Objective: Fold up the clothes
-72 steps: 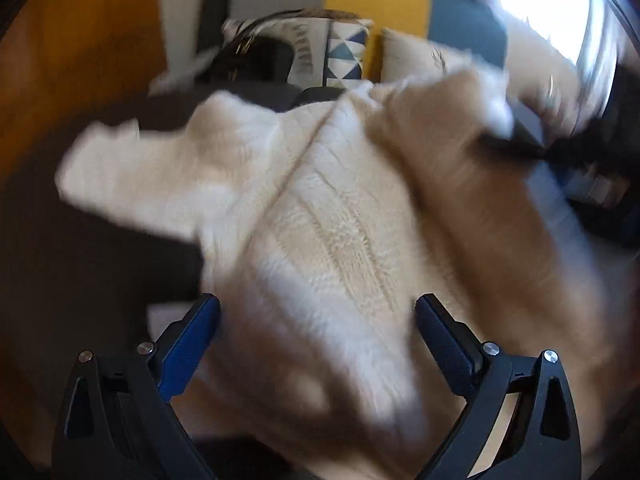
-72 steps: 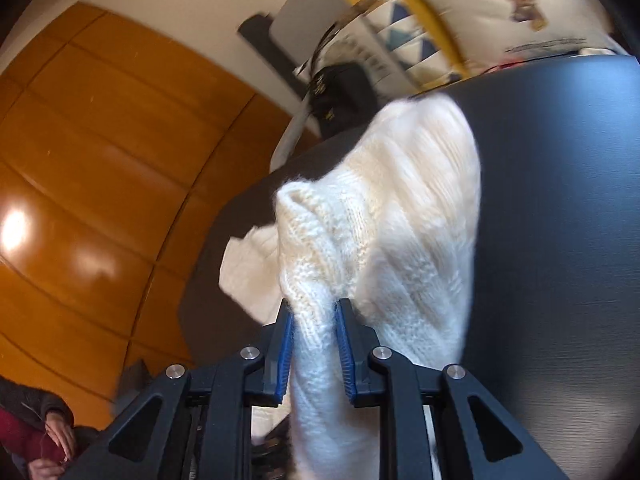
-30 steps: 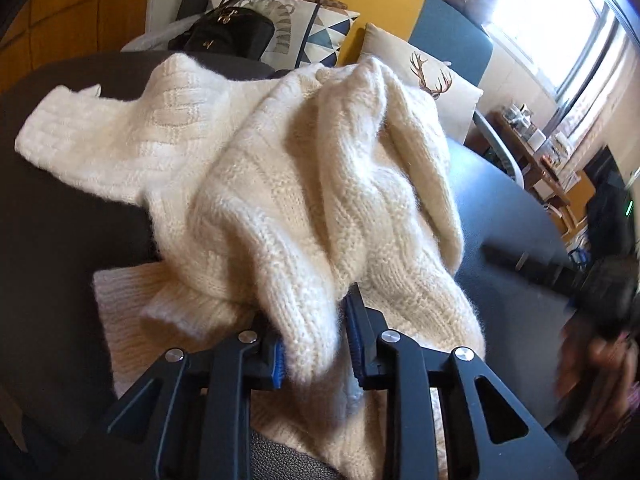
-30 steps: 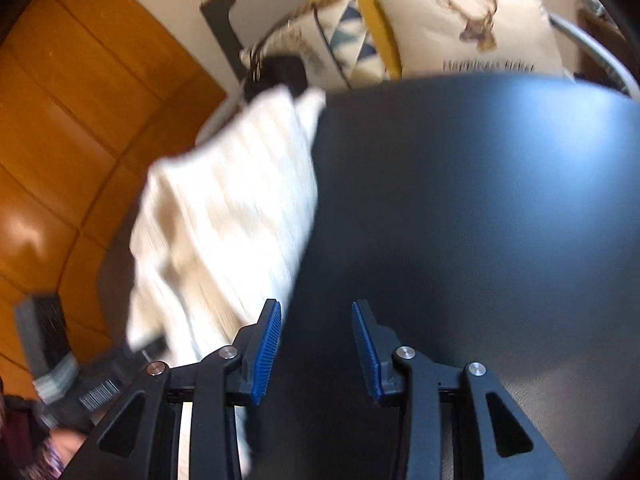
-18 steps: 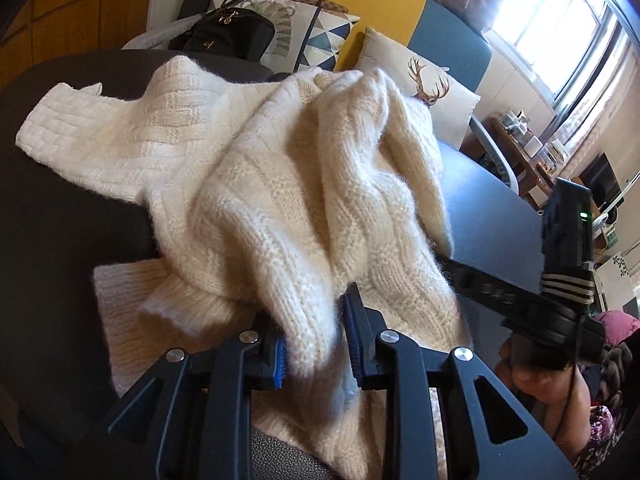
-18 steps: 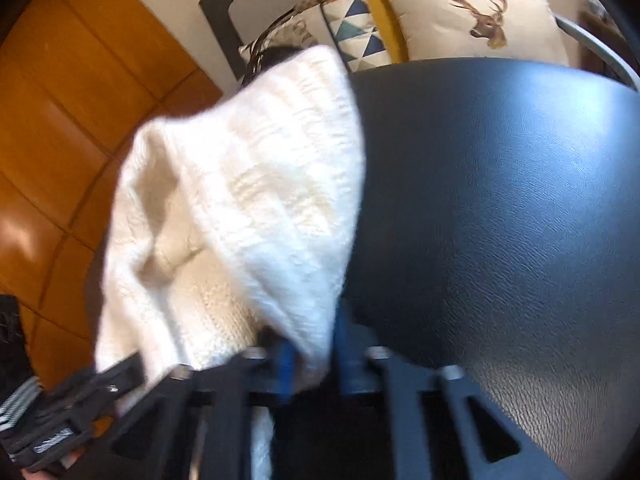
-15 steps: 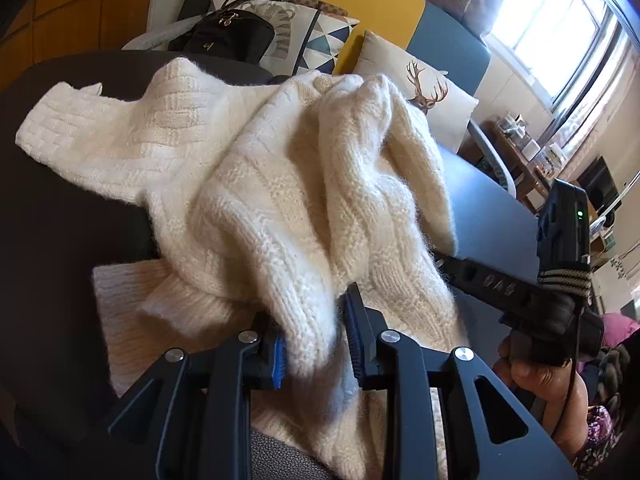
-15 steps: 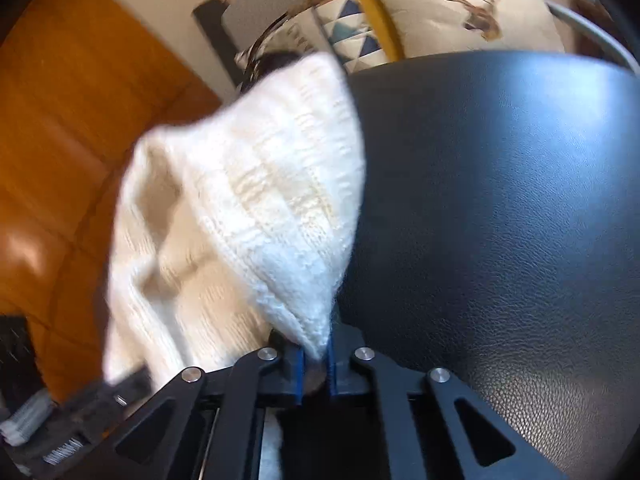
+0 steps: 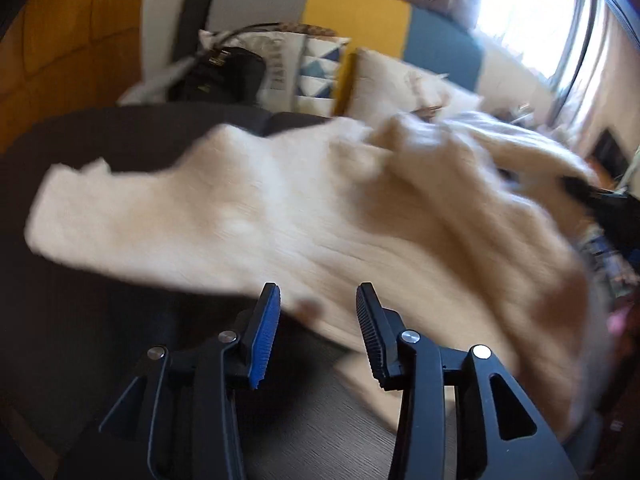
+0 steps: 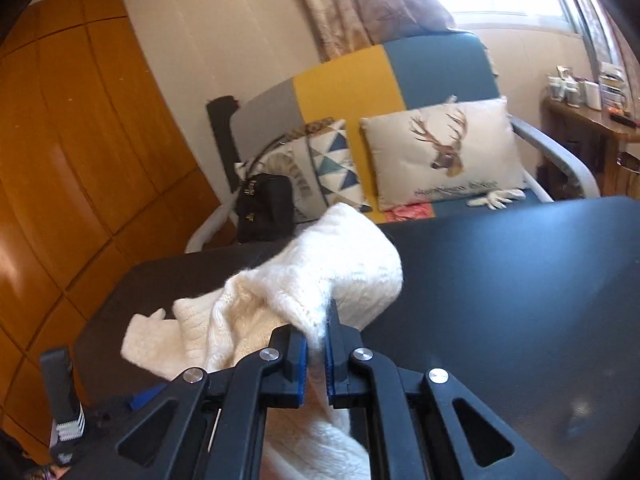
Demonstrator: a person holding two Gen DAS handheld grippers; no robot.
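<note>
On the dark table (image 10: 500, 280): a cream sweater (image 9: 320, 208) handled by two grippers.
Nearest, the left gripper (image 9: 318, 330) stands with fingers apart, gripping nothing, at the sweater's blurred near edge; the right gripper (image 10: 316, 354) is clamped on a raised fold of sweater. Farther back, a black handbag (image 10: 262, 208) and a deer cushion (image 10: 440, 152) rest on the sofa (image 10: 360, 80).

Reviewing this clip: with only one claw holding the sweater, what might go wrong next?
The right claw pinches just a small bunch of sweater, so the loose knit may slip free. The left claw is open and holds nothing, so the sweater may sag or drag unevenly across the table, spoiling the fold.
</note>
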